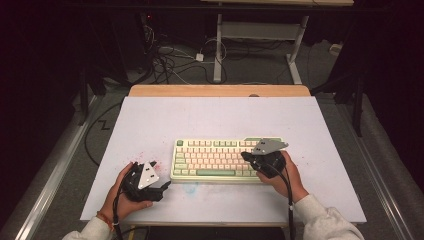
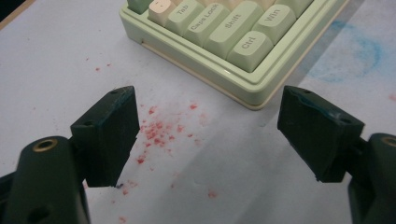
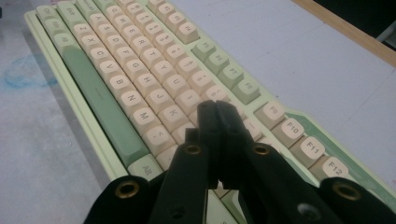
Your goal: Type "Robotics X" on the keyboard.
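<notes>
A pale green keyboard (image 1: 215, 160) with cream keys lies on the white table mat, a little right of centre. My right gripper (image 1: 246, 155) hovers over its right end, jaws pressed together with nothing between them; in the right gripper view its tips (image 3: 216, 106) hang above the keys right of the K row on the keyboard (image 3: 140, 70). My left gripper (image 1: 166, 185) sits on the mat by the keyboard's front left corner. In the left gripper view it (image 2: 208, 119) stands open, its wide gap facing the keyboard (image 2: 233, 42) corner at the Ctrl key.
The white mat (image 1: 150, 120) covers a wooden table whose far edge (image 1: 220, 90) shows. Red specks (image 2: 159, 130) and a blue smear (image 2: 355, 56) mark the mat near the keyboard. Cables and desk legs lie on the floor beyond. Open mat extends behind and beside the keyboard.
</notes>
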`<state>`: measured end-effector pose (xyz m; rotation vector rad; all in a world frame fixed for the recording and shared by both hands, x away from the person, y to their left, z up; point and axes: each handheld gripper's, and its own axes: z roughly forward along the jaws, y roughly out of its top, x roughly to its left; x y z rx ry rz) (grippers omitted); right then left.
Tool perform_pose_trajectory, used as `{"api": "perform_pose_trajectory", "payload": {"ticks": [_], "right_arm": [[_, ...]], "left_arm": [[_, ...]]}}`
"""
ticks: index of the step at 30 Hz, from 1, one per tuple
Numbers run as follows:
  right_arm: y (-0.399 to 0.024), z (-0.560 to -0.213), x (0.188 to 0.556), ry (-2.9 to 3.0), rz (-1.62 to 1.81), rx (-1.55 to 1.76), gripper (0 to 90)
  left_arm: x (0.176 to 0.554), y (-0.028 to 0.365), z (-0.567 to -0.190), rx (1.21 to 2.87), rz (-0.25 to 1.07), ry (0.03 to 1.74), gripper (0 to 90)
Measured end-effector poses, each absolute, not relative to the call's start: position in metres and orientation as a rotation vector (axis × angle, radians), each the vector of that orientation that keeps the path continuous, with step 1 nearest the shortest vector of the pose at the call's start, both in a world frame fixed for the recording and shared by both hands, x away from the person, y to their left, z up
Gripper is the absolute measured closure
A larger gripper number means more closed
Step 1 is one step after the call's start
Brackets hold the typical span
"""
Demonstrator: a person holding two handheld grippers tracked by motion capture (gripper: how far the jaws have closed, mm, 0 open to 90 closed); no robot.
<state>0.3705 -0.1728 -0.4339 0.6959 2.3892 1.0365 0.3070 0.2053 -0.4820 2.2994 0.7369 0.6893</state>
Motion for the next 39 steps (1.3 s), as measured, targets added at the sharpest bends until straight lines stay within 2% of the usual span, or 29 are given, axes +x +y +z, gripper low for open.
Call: {"api": "perform_pose_trajectory", "payload": {"ticks": [13, 29, 39], "right_arm": [[-0.152, -0.436, 0.394, 2.416, 1.007, 0.698, 90.0], [-0.124, -0.445, 0.403, 2.467, 0.955, 0.677, 90.0], [-0.124, -0.453, 0.406, 2.489, 0.927, 0.686, 90.0]], "left_arm": [[0.31, 0.205, -0.482, 2.298, 0.687, 0.75, 19.9], [0.31, 0.204, -0.482, 2.308, 0.686, 0.742, 19.9], [0.311, 0.203, -0.483, 2.324, 0.681, 0.726, 19.9]]}}
